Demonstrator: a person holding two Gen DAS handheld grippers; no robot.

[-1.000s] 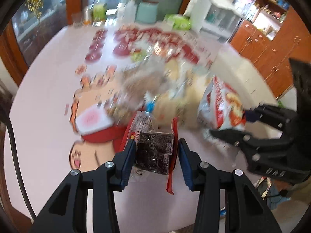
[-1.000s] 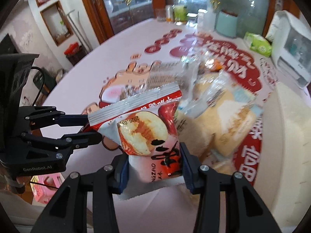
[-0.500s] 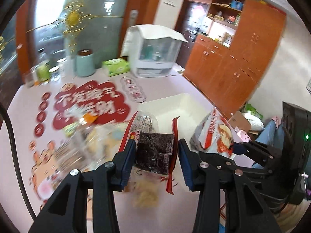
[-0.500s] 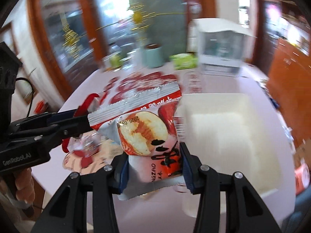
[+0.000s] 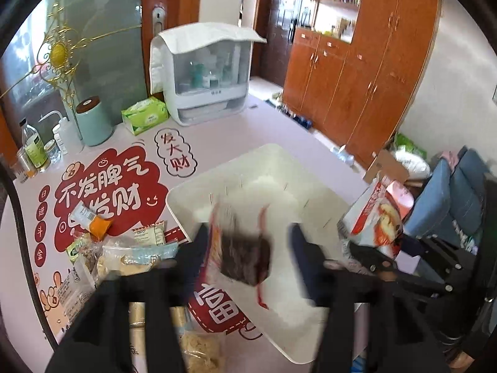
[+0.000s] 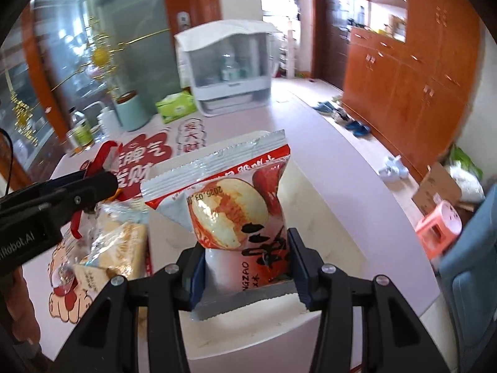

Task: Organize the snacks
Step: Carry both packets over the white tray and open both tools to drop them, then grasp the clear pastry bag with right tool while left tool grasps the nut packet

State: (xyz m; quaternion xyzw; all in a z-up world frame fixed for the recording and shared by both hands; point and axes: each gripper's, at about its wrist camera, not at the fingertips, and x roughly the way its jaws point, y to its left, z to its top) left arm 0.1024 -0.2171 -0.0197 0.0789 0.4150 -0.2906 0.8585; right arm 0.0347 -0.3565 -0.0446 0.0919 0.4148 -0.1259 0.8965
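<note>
My left tongs (image 5: 248, 242) hang over the white tray (image 5: 313, 186), jaws opening, and the dark snack packet (image 5: 245, 258) between them is blurred, the pads clear of it. My right tongs (image 6: 247, 264) pinch the red-and-white jujube packet (image 6: 236, 205) above the tray's near edge. The tray sits by the table's (image 5: 217, 136) right rim, its floor bare. The snack pile (image 5: 124, 255) crowds the left.
</note>
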